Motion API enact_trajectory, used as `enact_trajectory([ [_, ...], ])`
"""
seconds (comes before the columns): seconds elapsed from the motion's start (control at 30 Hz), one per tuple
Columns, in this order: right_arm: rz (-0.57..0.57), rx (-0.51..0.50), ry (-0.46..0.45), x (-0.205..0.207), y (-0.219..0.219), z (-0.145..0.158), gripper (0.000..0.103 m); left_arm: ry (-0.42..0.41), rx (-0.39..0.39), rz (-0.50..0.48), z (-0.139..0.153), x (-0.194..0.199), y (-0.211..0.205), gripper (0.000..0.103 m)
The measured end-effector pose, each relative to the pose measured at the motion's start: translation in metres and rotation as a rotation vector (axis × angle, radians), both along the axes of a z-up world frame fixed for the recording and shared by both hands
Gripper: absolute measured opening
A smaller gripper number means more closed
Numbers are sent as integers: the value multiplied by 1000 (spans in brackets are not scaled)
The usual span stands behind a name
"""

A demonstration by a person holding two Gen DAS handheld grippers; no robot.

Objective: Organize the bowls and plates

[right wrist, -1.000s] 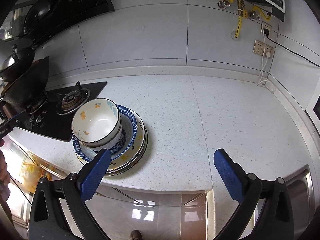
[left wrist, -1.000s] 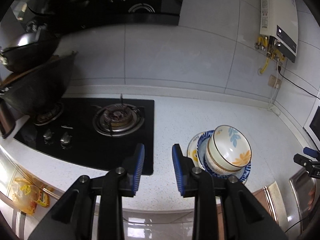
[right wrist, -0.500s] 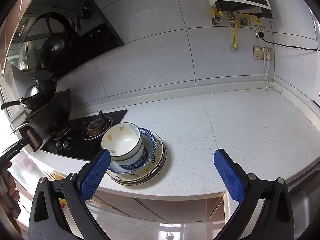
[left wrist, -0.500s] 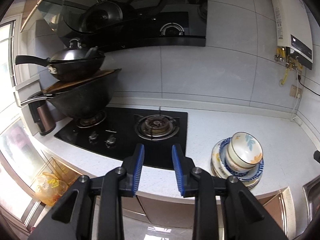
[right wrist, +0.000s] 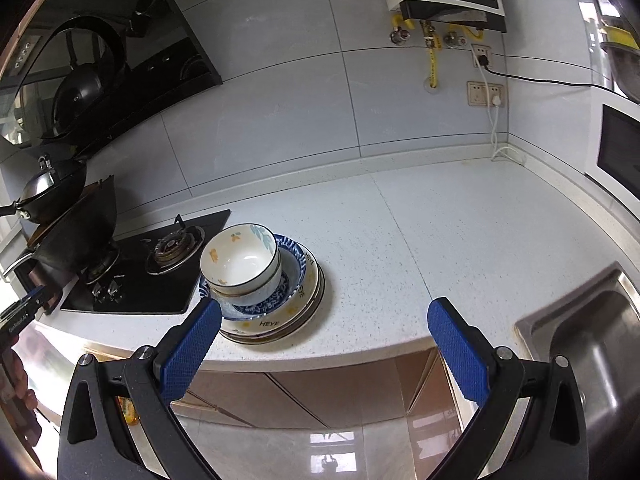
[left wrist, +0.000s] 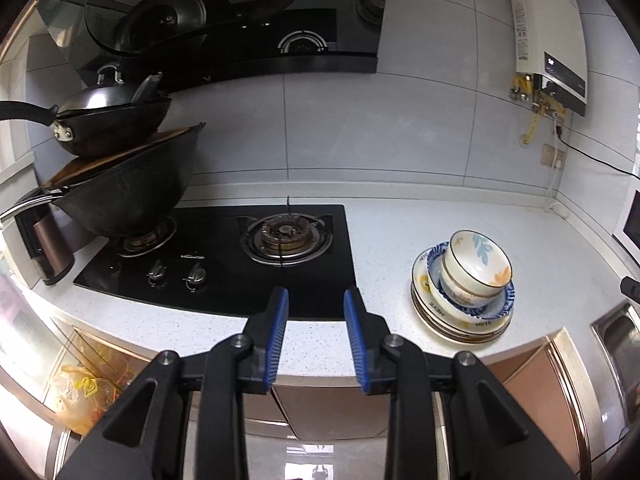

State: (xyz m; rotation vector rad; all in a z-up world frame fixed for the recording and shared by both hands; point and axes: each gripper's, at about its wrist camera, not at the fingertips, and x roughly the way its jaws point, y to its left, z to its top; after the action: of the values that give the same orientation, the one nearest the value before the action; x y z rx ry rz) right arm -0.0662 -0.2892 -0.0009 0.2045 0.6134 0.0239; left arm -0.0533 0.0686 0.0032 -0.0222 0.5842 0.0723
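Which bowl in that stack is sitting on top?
The white floral bowl with orange and blue flowers; the blue patterned bowl sits lower, under it, on the plates.

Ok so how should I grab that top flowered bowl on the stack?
Probably by the rim of the flowered bowl: it sits upright and open, nested in the blue-patterned bowl. Come from above, one of the fingers inside and one outside, then lift straight up off the plates.

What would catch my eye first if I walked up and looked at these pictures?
Probably the stack of dishes near the counter's front edge: flowered bowls nested on a blue-patterned bowl and plates. Left of it sits a black gas hob, with dark woks piled on its far burner. In the foreground two blue-padded grippers hold nothing: the right gripper with jaws wide, the left gripper with jaws narrow.
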Motion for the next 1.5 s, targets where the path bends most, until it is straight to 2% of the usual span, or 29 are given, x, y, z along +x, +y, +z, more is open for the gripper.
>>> enact_trajectory([
  [0.2,-61,-13,15,-17,3,-1,102,8,3,-43,-6,3,6,28],
  [0.43,-66,-20,28,-19,-7,-2,102,32,18,-13,-8,-6,3,28],
  [0.63,-28,-40,32,-17,-10,-1,102,45,1,17,-10,-19,-4,28],
  [0.93,39,-39,29,-14,-9,-4,102,37,19,46,-4,-28,-15,28],
  [1.5,96,-68,54,-10,-3,-6,102,63,-4,69,-9,-38,-16,28],
])
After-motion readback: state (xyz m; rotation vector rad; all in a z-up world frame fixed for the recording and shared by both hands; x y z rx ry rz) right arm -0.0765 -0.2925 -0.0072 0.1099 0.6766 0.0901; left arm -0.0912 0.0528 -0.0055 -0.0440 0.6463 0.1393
